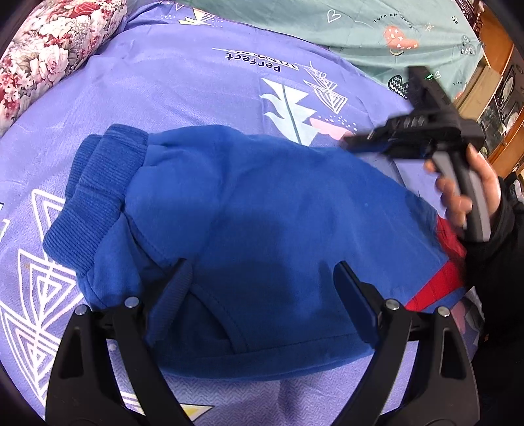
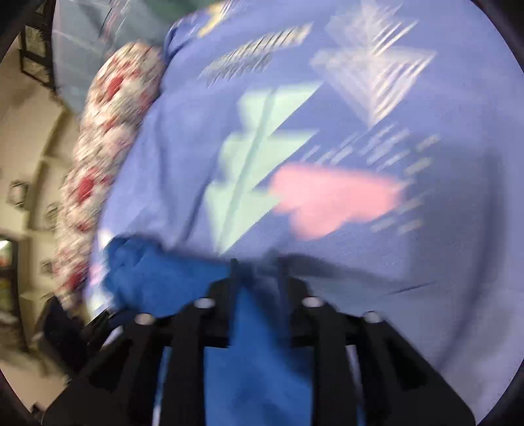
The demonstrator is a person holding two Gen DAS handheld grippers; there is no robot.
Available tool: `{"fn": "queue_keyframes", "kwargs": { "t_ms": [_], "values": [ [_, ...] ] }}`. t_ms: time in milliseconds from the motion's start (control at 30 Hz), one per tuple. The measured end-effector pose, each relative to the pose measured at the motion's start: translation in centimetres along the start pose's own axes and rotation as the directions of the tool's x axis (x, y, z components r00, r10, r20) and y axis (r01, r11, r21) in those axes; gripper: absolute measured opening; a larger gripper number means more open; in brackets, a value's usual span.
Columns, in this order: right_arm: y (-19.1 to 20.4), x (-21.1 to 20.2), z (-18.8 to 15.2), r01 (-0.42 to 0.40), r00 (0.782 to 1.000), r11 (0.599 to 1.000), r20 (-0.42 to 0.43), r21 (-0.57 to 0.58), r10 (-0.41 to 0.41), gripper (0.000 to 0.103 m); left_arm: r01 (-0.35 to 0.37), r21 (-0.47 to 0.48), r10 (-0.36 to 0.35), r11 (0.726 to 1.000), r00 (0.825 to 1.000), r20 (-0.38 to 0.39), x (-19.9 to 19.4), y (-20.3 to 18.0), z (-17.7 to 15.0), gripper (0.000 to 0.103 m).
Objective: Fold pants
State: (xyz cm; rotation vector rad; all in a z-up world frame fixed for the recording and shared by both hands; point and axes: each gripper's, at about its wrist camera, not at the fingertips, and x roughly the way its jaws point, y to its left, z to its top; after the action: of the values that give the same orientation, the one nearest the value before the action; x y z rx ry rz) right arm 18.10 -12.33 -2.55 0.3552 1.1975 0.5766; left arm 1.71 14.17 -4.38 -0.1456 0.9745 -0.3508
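Blue fleece pants lie folded into a thick bundle on the purple printed sheet, with the ribbed cuffs at the left and a red patch at the right. My left gripper stands open just above the near half of the bundle, its fingers wide apart. My right gripper, held by a hand, is at the far right edge of the pants. In the blurred right wrist view its jaws stand narrowly apart with blue fabric between them. I cannot see whether the pads press on it.
A floral pillow lies at the far left of the bed. A teal printed blanket covers the far side. Wooden furniture stands to the right, and a dark sleeve reaches in from there.
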Motion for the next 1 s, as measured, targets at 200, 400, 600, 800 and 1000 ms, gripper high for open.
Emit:
{"fn": "queue_keyframes", "kwargs": {
  "t_ms": [200,400,600,800,1000],
  "values": [
    [1.8,-6.3,-3.5,-0.109,0.994,0.993,0.019,-0.039,0.110,0.035,-0.008,0.036,0.007,0.999,1.000,0.030,-2.2,-1.0,-0.3,0.089],
    [0.0,-2.4,-11.4,0.075,0.996,0.997,-0.045,0.015,-0.075,0.033,-0.132,0.024,0.133,0.991,0.991,-0.025,-0.9,1.4,-1.3,0.095],
    [-2.4,-13.2,-16.8,0.069,0.955,0.994,0.284,0.080,-0.089,0.040,-0.107,0.014,0.107,0.994,0.994,-0.020,-2.6,-0.5,-0.9,0.095],
    [-10.0,-23.4,-27.0,0.171,0.873,0.895,0.358,0.412,-0.331,0.049,-0.017,0.038,0.014,0.999,0.998,0.067,-4.3,-3.4,0.0,0.096],
    [-15.2,-22.9,-32.5,0.012,0.905,0.802,0.335,0.597,-0.262,0.059,0.034,0.033,-0.034,0.999,0.999,0.020,-2.0,-5.1,0.1,0.096]
  ]
}}
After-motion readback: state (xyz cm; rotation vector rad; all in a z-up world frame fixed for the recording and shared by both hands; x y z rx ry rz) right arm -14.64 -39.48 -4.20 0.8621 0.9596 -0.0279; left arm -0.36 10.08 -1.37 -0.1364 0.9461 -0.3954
